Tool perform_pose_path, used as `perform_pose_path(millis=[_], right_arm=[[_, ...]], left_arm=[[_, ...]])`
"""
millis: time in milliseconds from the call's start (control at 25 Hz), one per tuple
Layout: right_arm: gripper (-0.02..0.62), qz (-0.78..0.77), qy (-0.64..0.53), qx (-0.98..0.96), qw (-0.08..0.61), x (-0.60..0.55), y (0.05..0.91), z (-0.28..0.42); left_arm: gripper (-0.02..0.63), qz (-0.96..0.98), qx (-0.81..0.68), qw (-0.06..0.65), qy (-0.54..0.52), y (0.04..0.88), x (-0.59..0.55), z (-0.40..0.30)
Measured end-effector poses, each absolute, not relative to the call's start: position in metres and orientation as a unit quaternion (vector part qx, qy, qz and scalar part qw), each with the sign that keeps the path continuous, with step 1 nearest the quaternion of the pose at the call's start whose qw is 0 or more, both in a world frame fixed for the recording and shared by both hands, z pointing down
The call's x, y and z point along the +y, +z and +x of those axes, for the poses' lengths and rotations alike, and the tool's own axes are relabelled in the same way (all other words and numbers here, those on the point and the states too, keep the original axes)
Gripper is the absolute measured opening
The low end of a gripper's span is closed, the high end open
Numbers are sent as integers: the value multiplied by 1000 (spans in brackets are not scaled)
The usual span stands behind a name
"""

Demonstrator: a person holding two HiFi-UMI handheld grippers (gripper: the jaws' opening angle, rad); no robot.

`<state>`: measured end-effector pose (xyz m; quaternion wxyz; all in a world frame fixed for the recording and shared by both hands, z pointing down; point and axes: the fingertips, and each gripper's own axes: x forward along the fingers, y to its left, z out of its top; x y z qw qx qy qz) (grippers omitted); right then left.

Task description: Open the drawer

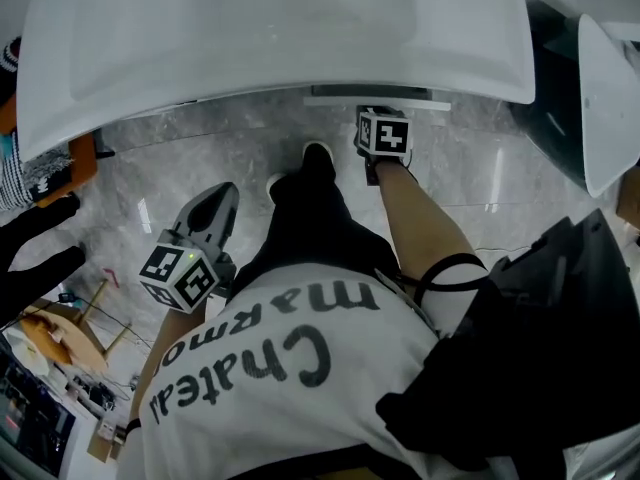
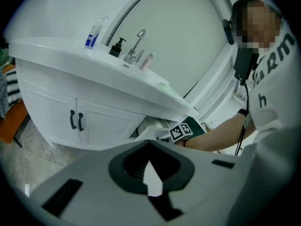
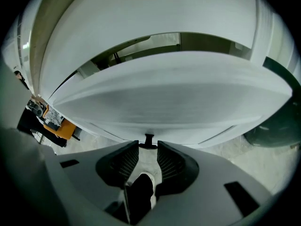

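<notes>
The white drawer (image 3: 178, 98) under the vanity counter (image 1: 280, 38) stands pulled partway out; its top edge (image 1: 340, 96) shows past the counter's rim. A small black knob (image 3: 148, 139) juts from the drawer front. My right gripper (image 3: 148, 149) points steeply down at it, and the knob's head fills the narrow gap between the two tips. In the head view the right gripper (image 1: 378, 108) reaches in under the counter. My left gripper (image 1: 222, 193) hangs over the floor at the left, away from the vanity, its jaws together and holding nothing.
Left of the drawer are two white cabinet doors with black handles (image 2: 75, 120). A tap (image 2: 136, 46) and bottles stand on the counter. An orange stool (image 1: 82, 163) is at the left, and a dark bin (image 3: 277, 126) at the right. The floor (image 1: 180, 163) is grey marble.
</notes>
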<state>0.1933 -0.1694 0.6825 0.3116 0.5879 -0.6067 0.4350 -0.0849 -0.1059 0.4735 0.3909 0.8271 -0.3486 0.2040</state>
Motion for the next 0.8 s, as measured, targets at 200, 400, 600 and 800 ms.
perform_pose_path(millis=[200, 400, 600, 800], right_arm=[[130, 590, 440, -597, 320, -155, 685, 189], [130, 595, 439, -591, 322, -139, 685, 188], [130, 599, 444, -586, 318, -127, 687, 184], [130, 601, 447, -582, 315, -120, 688, 181]], left_arm=[[-2, 826, -349, 395, 202, 475, -100, -97], [-2, 834, -331, 392, 205, 475, -98, -96], [-2, 839, -313, 392, 213, 478, -95, -96], [-2, 845, -292, 392, 218, 482, -91, -92]])
